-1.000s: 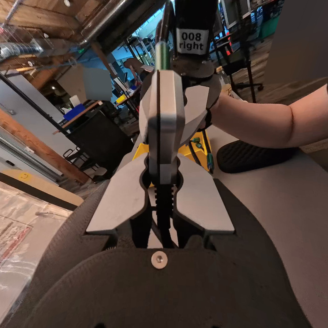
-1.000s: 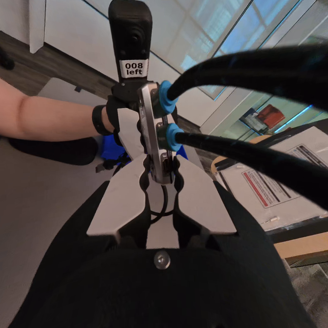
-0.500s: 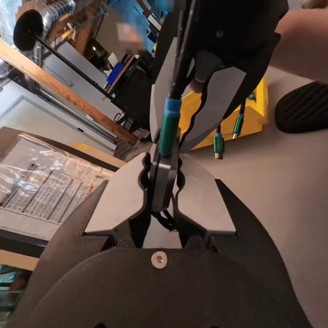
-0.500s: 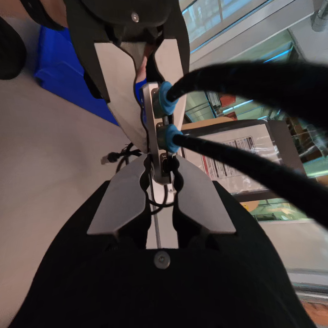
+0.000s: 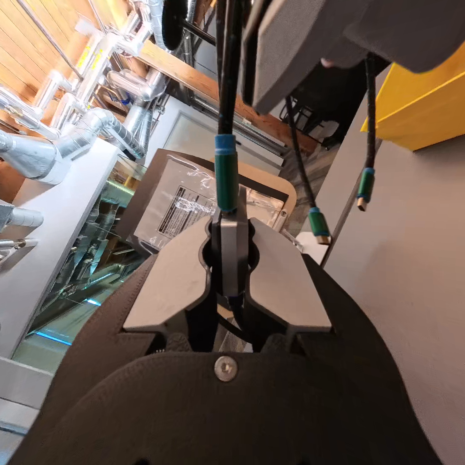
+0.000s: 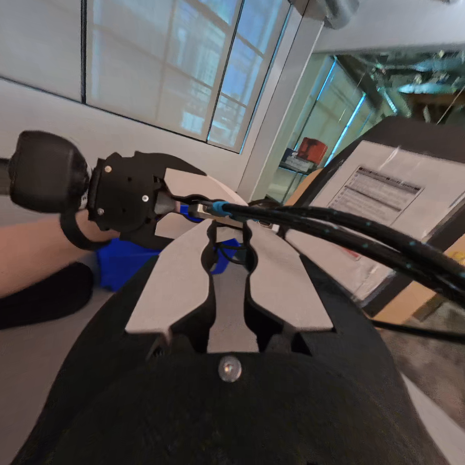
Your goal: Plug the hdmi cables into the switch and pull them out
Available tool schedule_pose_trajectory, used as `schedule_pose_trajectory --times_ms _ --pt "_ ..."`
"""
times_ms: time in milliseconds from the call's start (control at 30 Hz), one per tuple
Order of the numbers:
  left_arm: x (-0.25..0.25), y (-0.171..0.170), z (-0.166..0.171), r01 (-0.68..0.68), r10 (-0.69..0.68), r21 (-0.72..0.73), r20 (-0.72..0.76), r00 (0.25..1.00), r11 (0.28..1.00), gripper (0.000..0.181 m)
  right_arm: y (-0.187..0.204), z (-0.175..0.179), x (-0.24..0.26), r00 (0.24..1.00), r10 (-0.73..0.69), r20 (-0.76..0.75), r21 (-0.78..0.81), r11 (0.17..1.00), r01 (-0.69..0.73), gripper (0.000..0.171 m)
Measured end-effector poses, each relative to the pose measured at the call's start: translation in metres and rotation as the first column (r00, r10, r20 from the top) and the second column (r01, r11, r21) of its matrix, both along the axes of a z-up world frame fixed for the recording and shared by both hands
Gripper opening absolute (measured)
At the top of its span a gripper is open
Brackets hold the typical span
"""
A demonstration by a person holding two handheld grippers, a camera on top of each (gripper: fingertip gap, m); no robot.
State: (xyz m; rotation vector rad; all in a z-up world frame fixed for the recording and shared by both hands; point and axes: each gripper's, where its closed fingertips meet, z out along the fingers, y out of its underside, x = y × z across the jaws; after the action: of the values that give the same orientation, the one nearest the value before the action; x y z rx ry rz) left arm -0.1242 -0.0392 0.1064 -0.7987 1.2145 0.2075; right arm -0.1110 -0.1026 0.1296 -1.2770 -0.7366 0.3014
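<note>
My left gripper (image 5: 230,226) is shut on the grey HDMI switch (image 5: 230,256), held edge-on. A green plug with a blue band (image 5: 225,186) sits in the switch's far end, its black cable running up. Two loose green plugs (image 5: 319,226) (image 5: 364,188) dangle to the right. A finger (image 5: 289,50) of the other gripper hangs overhead. In the right wrist view my right gripper (image 6: 230,226) has its jaws a narrow gap apart with nothing between them. The switch (image 6: 201,210) lies flat just past its fingertips, held by the left gripper (image 6: 186,203). Black cables (image 6: 327,226) trail right.
A yellow bin (image 5: 415,113) stands on the grey table (image 5: 402,276) at the right. A blue bin (image 6: 120,261) and a black wrist pad (image 6: 42,294) lie under the person's forearm. A box with a plastic-covered sheet (image 6: 377,196) stands beyond the table edge.
Both grippers have swung round. The switch, upright in the right gripper's jaws before, now lies flat beyond its fingertips. The right gripper has risen above the left view. The left keeps hold.
</note>
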Motion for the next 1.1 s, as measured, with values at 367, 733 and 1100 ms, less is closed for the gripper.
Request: schedule_pose_trajectory --times_ms 367,733,1100 --pt "0.01 -0.01 -0.005 0.015 -0.01 0.089 -0.056 0.998 0.996 0.021 -0.005 0.004 -0.003 0.961 0.156 -0.229 -0.099 0.978 -0.183 0.013" --pt "0.018 -0.011 -0.016 0.025 -0.009 0.116 -0.137 0.99 0.993 0.022 -0.002 -0.014 0.004 0.957 0.223 -0.188 -0.26 0.928 -0.267 0.011" --pt "0.016 -0.008 -0.013 0.009 0.007 0.122 -0.132 0.991 0.992 0.021 -0.001 -0.013 0.003 0.976 0.14 -0.169 -0.265 0.947 -0.182 0.011"
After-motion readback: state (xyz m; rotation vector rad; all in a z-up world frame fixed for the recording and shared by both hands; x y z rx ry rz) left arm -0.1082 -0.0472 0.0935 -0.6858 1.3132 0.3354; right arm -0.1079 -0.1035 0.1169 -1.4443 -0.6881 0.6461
